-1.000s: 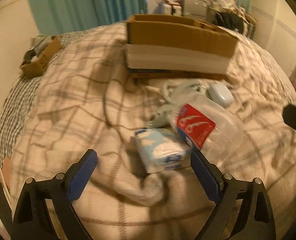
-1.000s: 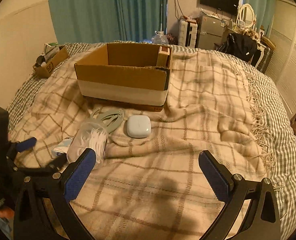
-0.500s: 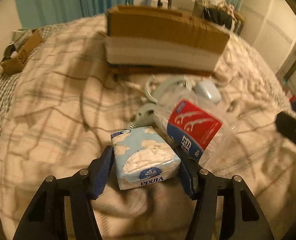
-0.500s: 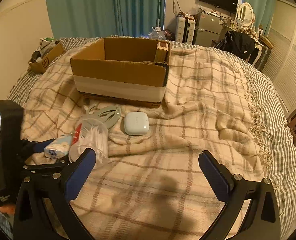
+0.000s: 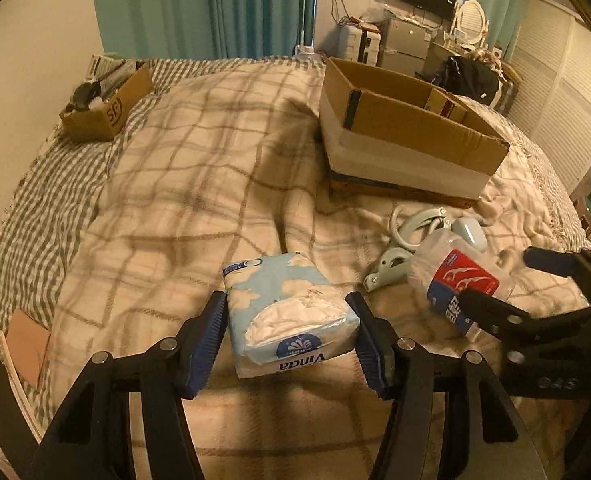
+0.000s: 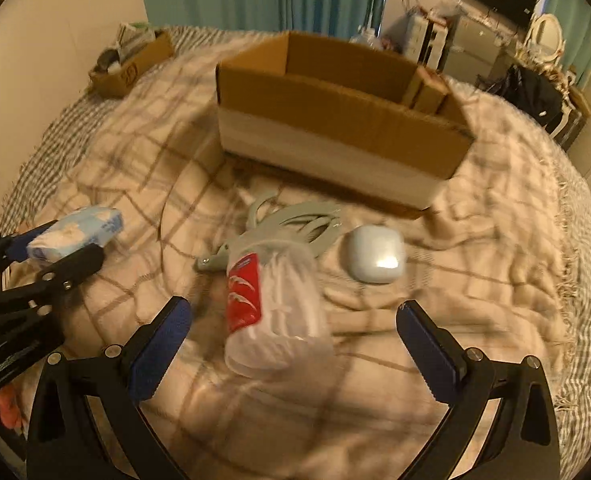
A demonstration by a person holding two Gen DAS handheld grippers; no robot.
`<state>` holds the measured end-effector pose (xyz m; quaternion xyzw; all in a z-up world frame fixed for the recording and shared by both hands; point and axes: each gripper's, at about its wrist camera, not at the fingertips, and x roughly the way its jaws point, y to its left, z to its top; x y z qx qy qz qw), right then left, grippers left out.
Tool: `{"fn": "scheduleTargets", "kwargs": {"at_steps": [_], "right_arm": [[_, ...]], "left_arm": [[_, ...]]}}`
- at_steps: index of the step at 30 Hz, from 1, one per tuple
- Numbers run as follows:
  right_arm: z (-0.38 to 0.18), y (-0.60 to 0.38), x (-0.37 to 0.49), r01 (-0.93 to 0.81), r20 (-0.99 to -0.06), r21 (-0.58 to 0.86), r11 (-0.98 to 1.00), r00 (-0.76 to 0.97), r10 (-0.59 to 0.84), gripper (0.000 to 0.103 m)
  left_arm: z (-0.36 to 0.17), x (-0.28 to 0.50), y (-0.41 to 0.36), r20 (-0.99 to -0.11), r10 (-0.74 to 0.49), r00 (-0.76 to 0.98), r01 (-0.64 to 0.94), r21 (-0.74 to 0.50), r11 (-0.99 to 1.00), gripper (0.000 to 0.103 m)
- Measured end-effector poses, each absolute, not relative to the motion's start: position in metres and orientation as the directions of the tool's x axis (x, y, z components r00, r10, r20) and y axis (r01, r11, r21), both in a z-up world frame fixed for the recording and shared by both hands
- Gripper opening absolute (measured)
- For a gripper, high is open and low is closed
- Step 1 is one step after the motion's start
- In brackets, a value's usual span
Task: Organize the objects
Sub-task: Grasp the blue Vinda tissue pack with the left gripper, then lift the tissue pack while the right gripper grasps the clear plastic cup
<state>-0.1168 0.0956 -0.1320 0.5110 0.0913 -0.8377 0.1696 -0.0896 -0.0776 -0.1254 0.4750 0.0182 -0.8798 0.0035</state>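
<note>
My left gripper [image 5: 291, 340] is shut on a blue and white Vinda tissue pack [image 5: 287, 312] and holds it just above the plaid blanket; the pack also shows in the right wrist view [image 6: 75, 236]. My right gripper [image 6: 295, 344] is open, its jaws on either side of a clear cotton swab tub with a red label [image 6: 271, 304], which lies on its side. The tub also shows in the left wrist view [image 5: 451, 284]. A grey hand gripper tool [image 6: 291, 224] and a pale blue case [image 6: 375, 254] lie behind the tub. An open cardboard box [image 6: 335, 128] stands further back.
A small cardboard box with clutter [image 5: 103, 100] sits at the bed's far left corner. A checked sheet [image 5: 43, 200] shows along the bed's left edge. Furniture and a dark bag [image 5: 471, 76] stand beyond the bed.
My left gripper closed on the tissue pack and lifted it to the left. My right gripper moved left and down, closing in around the swab tub.
</note>
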Motion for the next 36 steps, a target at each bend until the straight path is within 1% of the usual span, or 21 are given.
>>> {"fn": "scheduleTargets", "kwargs": {"at_steps": [4,5,10,11,12,13,14,18,26,30,36], "right_arm": [[-0.144,0.086,-0.121,0.39,-0.907,0.008,-0.921,-0.386,-0.171,0.093],[-0.146,0.085,-0.121,0.392,-0.91,0.007,-0.92,-0.378,-0.168,0.089],[-0.151,0.082,-0.122,0.397,-0.919,-0.003,-0.918,-0.362,-0.154,0.087],[-0.151,0.081,-0.122,0.397,-0.92,-0.001,-0.918,-0.36,-0.154,0.082],[-0.151,0.082,-0.123,0.397,-0.921,0.0,-0.918,-0.357,-0.154,0.074],[-0.152,0.082,-0.122,0.399,-0.924,0.0,-0.917,-0.352,-0.153,0.07],[-0.151,0.081,-0.122,0.401,-0.924,-0.003,-0.916,-0.351,-0.151,0.063],[-0.138,0.079,-0.111,0.423,-0.906,-0.015,-0.906,-0.389,-0.167,0.062],[-0.074,0.096,-0.088,0.418,-0.822,-0.009,-0.909,-0.52,-0.231,0.06],[-0.038,0.108,-0.08,0.415,-0.774,-0.017,-0.91,-0.582,-0.251,0.06],[0.015,0.123,-0.087,0.414,-0.709,-0.044,-0.909,-0.654,-0.264,0.06]], "left_arm": [[-0.129,-0.089,-0.081,-0.842,0.024,-0.54,0.023,-0.043,-0.999,0.061],[-0.13,-0.09,-0.082,-0.842,0.026,-0.539,0.021,-0.044,-0.999,0.061],[-0.13,-0.089,-0.079,-0.845,0.03,-0.535,0.012,-0.043,-0.999,0.061],[-0.129,-0.089,-0.079,-0.845,0.031,-0.534,0.011,-0.044,-0.999,0.061],[-0.129,-0.089,-0.079,-0.845,0.032,-0.534,0.01,-0.044,-0.999,0.061],[-0.127,-0.088,-0.079,-0.844,0.033,-0.535,0.008,-0.044,-0.999,0.061],[-0.126,-0.087,-0.078,-0.843,0.032,-0.536,0.008,-0.043,-0.999,0.061],[-0.118,-0.08,-0.077,-0.837,0.024,-0.547,0.007,-0.033,-0.999,0.061],[-0.087,-0.072,-0.075,-0.806,0.009,-0.592,0.023,-0.028,-0.999,0.061],[-0.058,-0.077,-0.071,-0.777,0.039,-0.629,0.009,-0.058,-0.998,0.061],[-0.007,-0.096,-0.044,-0.72,0.08,-0.689,-0.059,-0.054,-0.997,0.061]]}}
